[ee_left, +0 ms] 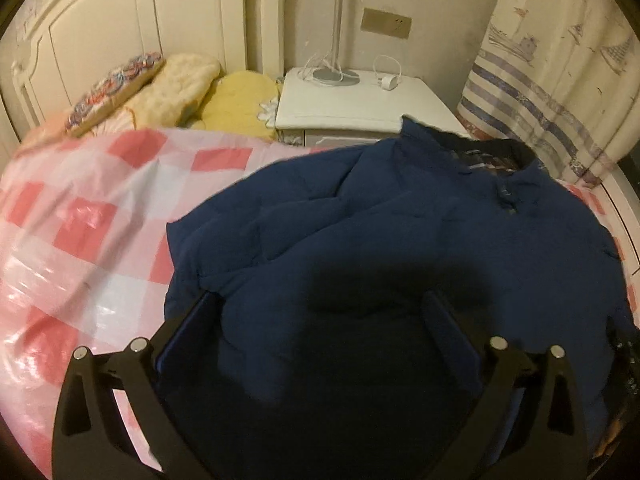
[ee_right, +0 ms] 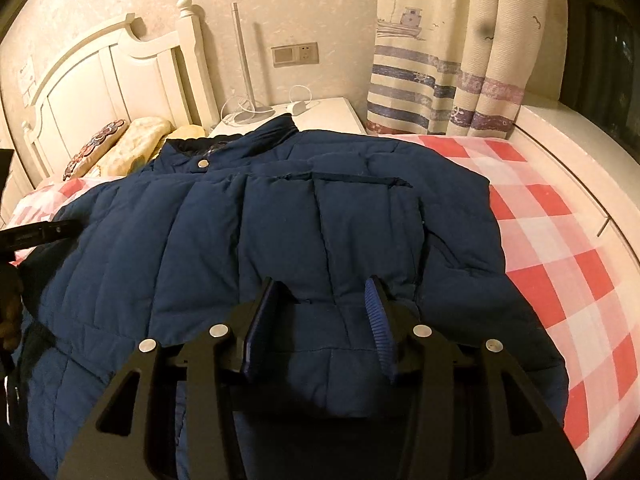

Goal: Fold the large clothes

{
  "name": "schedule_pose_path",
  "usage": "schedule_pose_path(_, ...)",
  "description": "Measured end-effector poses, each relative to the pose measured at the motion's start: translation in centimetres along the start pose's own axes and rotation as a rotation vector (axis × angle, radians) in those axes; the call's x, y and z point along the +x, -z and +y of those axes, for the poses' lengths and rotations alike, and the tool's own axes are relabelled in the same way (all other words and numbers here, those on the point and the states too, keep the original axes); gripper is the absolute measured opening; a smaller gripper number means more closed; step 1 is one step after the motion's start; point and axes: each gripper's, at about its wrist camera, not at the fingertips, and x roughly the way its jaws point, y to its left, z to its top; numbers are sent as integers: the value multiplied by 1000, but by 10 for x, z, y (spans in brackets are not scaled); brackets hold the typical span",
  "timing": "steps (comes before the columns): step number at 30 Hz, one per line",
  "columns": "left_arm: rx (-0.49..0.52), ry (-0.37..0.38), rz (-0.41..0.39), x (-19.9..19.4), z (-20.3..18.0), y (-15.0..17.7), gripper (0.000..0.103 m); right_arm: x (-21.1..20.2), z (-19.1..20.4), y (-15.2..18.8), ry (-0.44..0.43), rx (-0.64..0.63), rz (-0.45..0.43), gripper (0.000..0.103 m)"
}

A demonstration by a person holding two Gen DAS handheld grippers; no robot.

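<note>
Jacket (ee_right: 280,232): navy quilted puffer, spread across checked bedspread (ee_right: 560,240), collar (ee_right: 276,128) toward nightstand (ee_right: 332,112).
Handling: judged bulky, soft, springy; likely light for its size; shell possibly slick, so a thin pinch could slip.
Hold points: hem band or side seam, where padding thins; deep bite, not surface fabric.
Left gripper (ee_left: 324,312): fingers wide apart, nothing clamped, over jacket's lower half.
Right gripper (ee_right: 324,308): fingers partly apart, quilted panel between them, pads not seen pressing; no grip.
Left view only: jacket's left edge against bedspread, open collar lining, pillows (ee_left: 176,88) by headboard.
Right view only: folded-in sleeve (ee_right: 460,240), snap button (ee_right: 203,164), jacket's right edge, window ledge.
</note>
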Motion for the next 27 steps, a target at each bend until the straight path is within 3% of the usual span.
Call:
schedule_pose_path(2, 29, 69, -79, -21, -9, -14, 100, 0, 0, 0, -7, 4, -1, 48)
schedule_pose_path(5, 84, 61, -139, -23, -24, -39, 100, 1, 2, 0, -2, -6, -1, 50)
schedule_pose_path(6, 98, 66, -118, -11, -31, -46, 100, 1, 3, 0, 1, -8, -1, 51)
schedule_pose_path(9, 191, -19, 92, 55, -57, -48, 101, 1, 3, 0, -1, -9, 0, 52)
schedule_pose_path(10, 209, -26, 103, 65, -61, -43, 101, 1, 2, 0, -9, -5, -1, 52)
schedule_pose_path(11, 213, -26, 44, 67, -62, -37, 101, 1, 1, 0, -15, 0, -1, 53)
schedule_pose_path(15, 193, 17, 19, 66, -52, -33, 101, 2, 3, -1, -34, -4, 5, 60)
schedule_pose_path(20, 179, 34, -95, 11, -40, -35, 100, 2, 4, 0, -35, -6, 5, 61)
schedule_pose_path(24, 140, -39, -53, -13, -25, -17, 100, 3, 5, 0, -36, -8, 8, 62)
schedule_pose_path(27, 139, -104, 24, -3, -15, 17, 101, 3, 5, 0, -32, -11, 7, 62)
